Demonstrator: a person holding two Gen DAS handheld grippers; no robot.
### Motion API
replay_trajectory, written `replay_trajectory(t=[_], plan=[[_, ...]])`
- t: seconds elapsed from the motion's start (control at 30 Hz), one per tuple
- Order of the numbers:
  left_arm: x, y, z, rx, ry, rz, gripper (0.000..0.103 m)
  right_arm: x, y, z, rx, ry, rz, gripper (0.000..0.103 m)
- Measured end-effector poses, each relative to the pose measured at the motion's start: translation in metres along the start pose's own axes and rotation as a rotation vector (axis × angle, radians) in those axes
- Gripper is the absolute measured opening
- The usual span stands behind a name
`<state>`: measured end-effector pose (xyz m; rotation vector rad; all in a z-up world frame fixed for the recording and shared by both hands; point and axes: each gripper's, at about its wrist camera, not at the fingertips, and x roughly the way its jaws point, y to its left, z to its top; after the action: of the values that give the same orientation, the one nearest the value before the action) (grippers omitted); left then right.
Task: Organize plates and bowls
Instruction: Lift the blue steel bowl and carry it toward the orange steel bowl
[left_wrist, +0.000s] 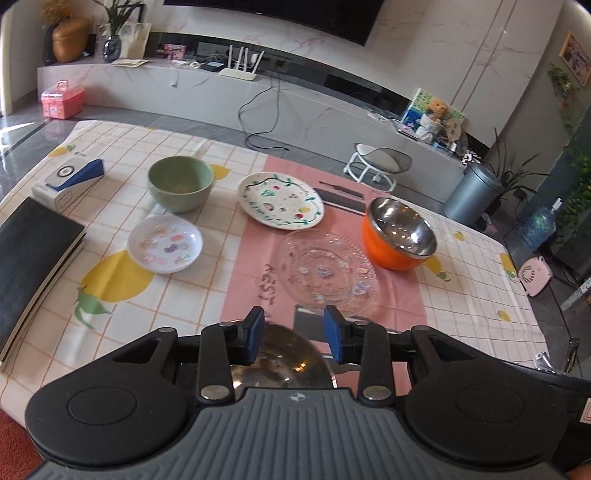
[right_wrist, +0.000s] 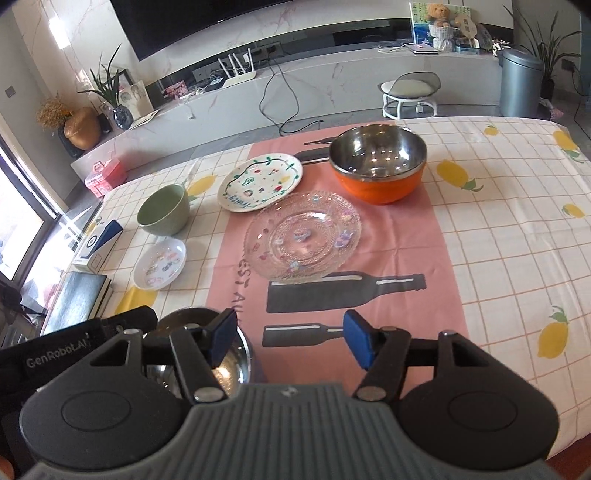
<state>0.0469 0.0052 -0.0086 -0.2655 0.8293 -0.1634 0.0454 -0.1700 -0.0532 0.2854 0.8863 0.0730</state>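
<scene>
On the tablecloth lie a green bowl (left_wrist: 180, 188) (right_wrist: 164, 214), a small white plate (left_wrist: 165, 248) (right_wrist: 160, 262), a white painted plate (left_wrist: 280, 201) (right_wrist: 259, 182), a clear glass plate (left_wrist: 328, 271) (right_wrist: 303, 236) and an orange steel-lined bowl (left_wrist: 399, 232) (right_wrist: 376, 168). A small steel bowl (left_wrist: 284, 360) (right_wrist: 221, 363) sits at the near edge, under the grippers. My left gripper (left_wrist: 294, 338) is open and empty above the steel bowl. My right gripper (right_wrist: 290, 339) is open and empty, just right of that bowl.
A black book (left_wrist: 33, 266) (right_wrist: 75, 295) and a white-blue box (left_wrist: 70, 181) (right_wrist: 98, 242) lie at the table's left side. Beyond the table's far edge stand a stool (left_wrist: 376, 162) (right_wrist: 408, 92) and a grey bin (left_wrist: 472, 192) (right_wrist: 521, 83).
</scene>
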Motion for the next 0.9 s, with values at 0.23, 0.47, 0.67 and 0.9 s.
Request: replay_trajectory(t=[0.23, 0.47, 0.67, 0.9], plan=[[0.025, -0.043, 0.024, 0.057, 0.019, -0.113, 0.049, 0.001, -0.043, 0.027, 0.050, -0.033, -0.058, 0.064], [0.065, -0.071, 0.044, 0.055, 0.049, -0.164, 0.054, 0.011, -0.082, 0.061, 0.078, -0.075, -0.110, 0.067], [0.105, -0.078, 0.067, -0.011, 0.076, -0.162, 0.054, 0.035, -0.116, 0.089, 0.159, -0.066, -0.131, 0.066], [0.162, -0.089, 0.091, -0.003, 0.122, -0.088, 0.054, 0.081, -0.127, 0.121, 0.199, -0.015, -0.122, 0.061]])
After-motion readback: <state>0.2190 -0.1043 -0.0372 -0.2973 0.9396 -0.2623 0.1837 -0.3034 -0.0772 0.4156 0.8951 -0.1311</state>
